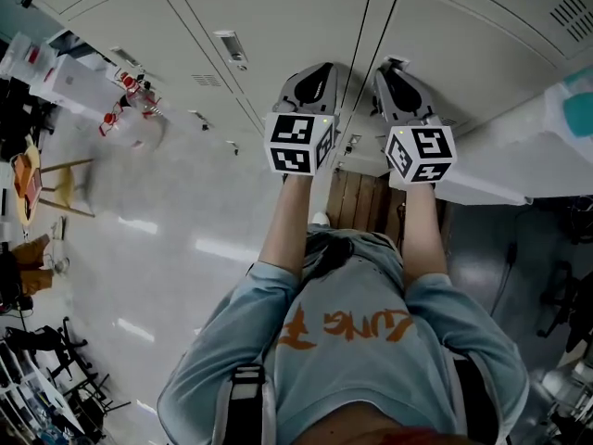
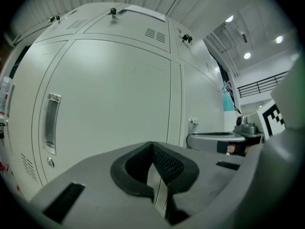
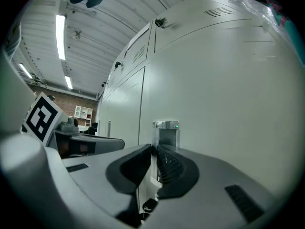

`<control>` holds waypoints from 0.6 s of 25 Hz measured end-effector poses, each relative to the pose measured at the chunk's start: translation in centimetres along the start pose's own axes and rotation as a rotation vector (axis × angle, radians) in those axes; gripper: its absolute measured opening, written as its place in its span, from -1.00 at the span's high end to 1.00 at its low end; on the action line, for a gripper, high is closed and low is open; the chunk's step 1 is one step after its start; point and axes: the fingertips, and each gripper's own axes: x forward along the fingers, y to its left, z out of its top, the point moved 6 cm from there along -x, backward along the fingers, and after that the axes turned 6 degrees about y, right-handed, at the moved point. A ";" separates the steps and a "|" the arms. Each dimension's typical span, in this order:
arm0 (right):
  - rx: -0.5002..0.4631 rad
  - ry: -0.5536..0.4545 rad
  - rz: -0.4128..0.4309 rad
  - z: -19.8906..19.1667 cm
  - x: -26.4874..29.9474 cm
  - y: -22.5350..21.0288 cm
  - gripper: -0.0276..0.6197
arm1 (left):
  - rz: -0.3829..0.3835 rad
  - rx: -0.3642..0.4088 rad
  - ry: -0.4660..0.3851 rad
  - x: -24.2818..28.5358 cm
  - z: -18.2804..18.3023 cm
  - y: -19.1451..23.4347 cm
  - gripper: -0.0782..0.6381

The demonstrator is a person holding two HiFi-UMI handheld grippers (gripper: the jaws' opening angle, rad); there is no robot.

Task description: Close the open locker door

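Note:
A bank of pale grey lockers fills the space ahead of me. Both grippers point at it side by side, close to the door faces. My left gripper is shut, its pads meeting at the tip with nothing between them. It faces a door with a recessed metal handle. My right gripper is shut too and holds nothing. Just past its fingertips a metal lock plate with a small green light sits on the door. The doors near the grippers look flush with their neighbours.
A white plastic-wrapped block with a teal item stands at the right. A wooden board lies at the locker foot by my feet. A wooden stool and red-and-white clutter sit on the glossy floor at the left.

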 end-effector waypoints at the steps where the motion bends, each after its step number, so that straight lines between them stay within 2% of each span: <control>1: 0.000 -0.001 -0.007 0.2 0.2 -0.1 0.74 | -0.006 0.001 -0.006 0.2 0.3 0.1 0.73; 7: -0.003 -0.001 -0.039 0.4 0.9 -0.5 0.74 | -0.040 -0.002 -0.009 1.1 0.1 0.6 0.73; 15: -0.005 0.001 -0.040 0.7 1.0 -0.4 0.74 | -0.057 -0.026 -0.021 1.5 0.0 0.8 0.73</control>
